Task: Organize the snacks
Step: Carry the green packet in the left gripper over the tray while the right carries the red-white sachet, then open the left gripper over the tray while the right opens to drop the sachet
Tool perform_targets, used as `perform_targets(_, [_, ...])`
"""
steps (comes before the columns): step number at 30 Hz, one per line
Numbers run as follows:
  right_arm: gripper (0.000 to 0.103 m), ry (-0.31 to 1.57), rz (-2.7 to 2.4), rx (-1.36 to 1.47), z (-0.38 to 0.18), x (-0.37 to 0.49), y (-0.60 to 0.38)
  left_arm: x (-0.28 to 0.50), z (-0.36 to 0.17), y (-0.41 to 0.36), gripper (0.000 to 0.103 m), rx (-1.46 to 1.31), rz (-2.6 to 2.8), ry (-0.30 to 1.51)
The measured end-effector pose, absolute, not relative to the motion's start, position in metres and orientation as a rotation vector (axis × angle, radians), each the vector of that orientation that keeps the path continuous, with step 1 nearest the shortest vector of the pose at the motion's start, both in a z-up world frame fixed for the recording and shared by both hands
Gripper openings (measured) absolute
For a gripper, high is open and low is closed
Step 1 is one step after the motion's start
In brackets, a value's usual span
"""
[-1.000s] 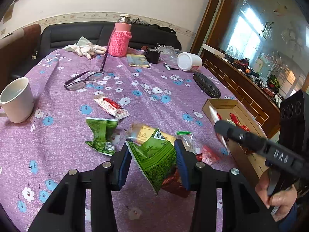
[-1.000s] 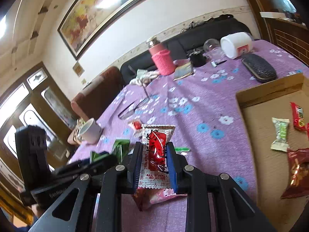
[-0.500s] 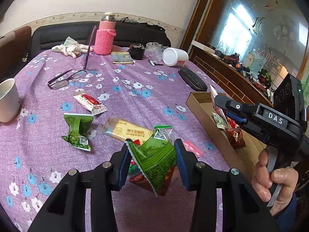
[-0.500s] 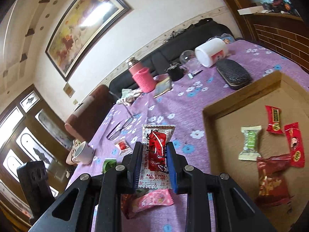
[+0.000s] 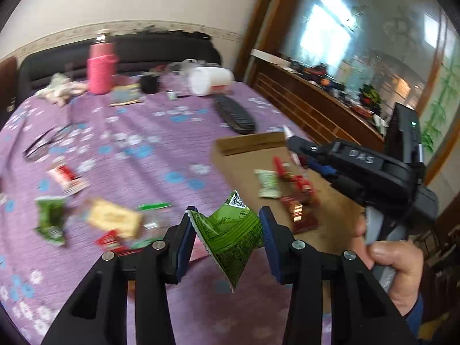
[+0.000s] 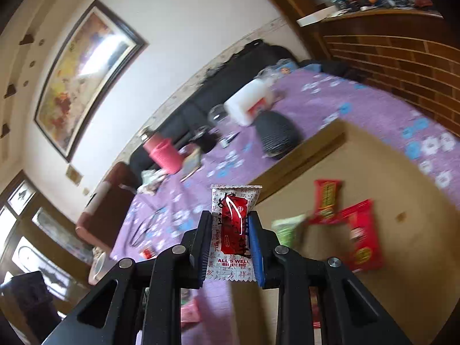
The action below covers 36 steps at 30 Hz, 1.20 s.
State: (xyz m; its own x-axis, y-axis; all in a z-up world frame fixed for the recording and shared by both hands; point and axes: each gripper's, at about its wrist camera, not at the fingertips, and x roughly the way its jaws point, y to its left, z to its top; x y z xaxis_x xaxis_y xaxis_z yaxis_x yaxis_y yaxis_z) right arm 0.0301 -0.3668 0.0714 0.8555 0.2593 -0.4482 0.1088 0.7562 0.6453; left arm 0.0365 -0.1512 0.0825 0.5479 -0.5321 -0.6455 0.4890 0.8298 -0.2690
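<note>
My left gripper [image 5: 227, 233] is shut on a crumpled green snack packet [image 5: 230, 234] and holds it above the purple floral tablecloth, just left of the cardboard box [image 5: 247, 143]. My right gripper [image 6: 230, 238] is shut on a white and red snack packet [image 6: 234, 230] and holds it over the near left part of the box [image 6: 388, 172]. It also shows in the left wrist view [image 5: 302, 149] over the box. Red and green snacks [image 6: 356, 230] lie in the box. Several loose snacks [image 5: 112, 218] lie on the cloth at the left.
At the far end of the table stand a pink bottle [image 5: 100, 66], a white jar on its side [image 5: 210, 79], a black case [image 5: 234, 113] and glasses [image 5: 43, 141]. A mug [image 6: 99, 264] sits at the table's left edge. A wooden sideboard [image 5: 316, 100] runs along the right.
Both grippers have moved right towards the box with their packets still held. The right gripper has tilted and now hangs over the inside of the box.
</note>
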Motion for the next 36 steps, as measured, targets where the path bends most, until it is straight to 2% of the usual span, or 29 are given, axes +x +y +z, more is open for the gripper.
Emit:
perform_targets(14, [0.026, 0.634, -0.127, 0.676, 0.063, 0.014, -0.438, 0.046, 0.042, -0.263, 0.042, -0.035, -0.779, 0.896])
perform_targets(29, [0.026, 0.740, -0.170, 0.704, 0.039, 0.030, -0.441, 0.045, 0.027, -0.262, 0.043, -0.010, -0.809, 0.904])
perform_targets(36, [0.031, 0.739, -0.185, 0.696, 0.041, 0.028, -0.439, 0.038, 0.027, -0.265, 0.043, 0.008, -0.816, 0.882])
